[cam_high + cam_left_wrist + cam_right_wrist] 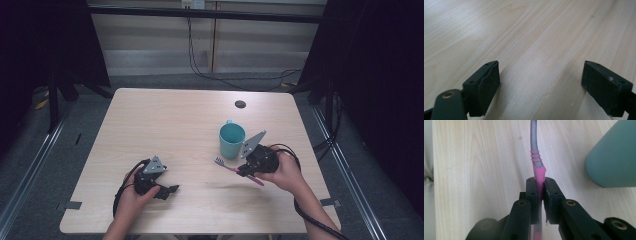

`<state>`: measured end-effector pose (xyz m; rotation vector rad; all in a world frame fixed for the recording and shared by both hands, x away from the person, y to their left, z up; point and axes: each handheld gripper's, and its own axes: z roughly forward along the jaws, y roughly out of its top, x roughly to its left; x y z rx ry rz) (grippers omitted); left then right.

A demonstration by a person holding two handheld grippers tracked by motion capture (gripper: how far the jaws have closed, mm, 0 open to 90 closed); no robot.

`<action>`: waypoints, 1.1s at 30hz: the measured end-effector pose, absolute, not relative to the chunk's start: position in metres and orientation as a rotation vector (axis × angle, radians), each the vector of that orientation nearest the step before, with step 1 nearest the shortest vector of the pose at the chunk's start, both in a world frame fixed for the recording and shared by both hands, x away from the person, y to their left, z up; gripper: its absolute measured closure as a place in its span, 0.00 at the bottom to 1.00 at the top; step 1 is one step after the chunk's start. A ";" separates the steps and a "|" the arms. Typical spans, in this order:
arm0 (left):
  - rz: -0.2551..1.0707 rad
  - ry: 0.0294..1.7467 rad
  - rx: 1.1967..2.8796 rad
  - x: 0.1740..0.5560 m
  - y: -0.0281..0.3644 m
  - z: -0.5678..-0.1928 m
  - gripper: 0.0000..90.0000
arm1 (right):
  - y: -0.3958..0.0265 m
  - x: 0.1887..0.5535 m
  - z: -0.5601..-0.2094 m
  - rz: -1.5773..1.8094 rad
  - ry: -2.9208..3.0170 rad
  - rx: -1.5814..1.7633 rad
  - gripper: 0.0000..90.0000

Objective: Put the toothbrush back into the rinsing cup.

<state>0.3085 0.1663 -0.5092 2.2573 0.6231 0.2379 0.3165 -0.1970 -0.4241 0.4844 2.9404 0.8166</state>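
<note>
A pink and grey toothbrush [227,166] is held above the table just in front of a teal mug [232,139]. My right gripper [243,171] is shut on its pink handle [539,176], and the grey neck runs away from the jaws in the right gripper view. The brush head points left, toward the table's middle. The mug [614,157] stands upright close to the right of the brush. My left gripper [171,189] rests near the front left of the table. Its jaws stand wide apart over bare wood [541,82] with nothing between them.
The light wooden table [165,120] has a small dark round hole [240,104] near its far edge. Black cables trail from both grippers toward the front edge. Dark curtains and metal frame rails flank the table.
</note>
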 end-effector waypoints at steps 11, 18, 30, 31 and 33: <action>0.238 0.624 2.256 0.308 0.166 -0.509 0.17 | -0.218 0.317 -0.413 1.032 2.835 0.616 0.92; 0.238 0.624 2.256 0.308 0.166 -0.509 0.17 | -0.229 0.318 -0.408 1.151 2.766 0.680 0.92; 0.238 0.624 2.256 0.308 0.166 -0.509 0.17 | -0.232 0.322 -0.400 1.209 2.709 0.730 0.92; 0.238 0.624 2.256 0.308 0.166 -0.509 0.17 | -0.233 0.322 -0.399 1.215 2.699 0.740 0.92; 0.238 0.624 2.256 0.308 0.166 -0.509 0.17 | -0.234 0.322 -0.397 1.245 2.685 0.749 0.92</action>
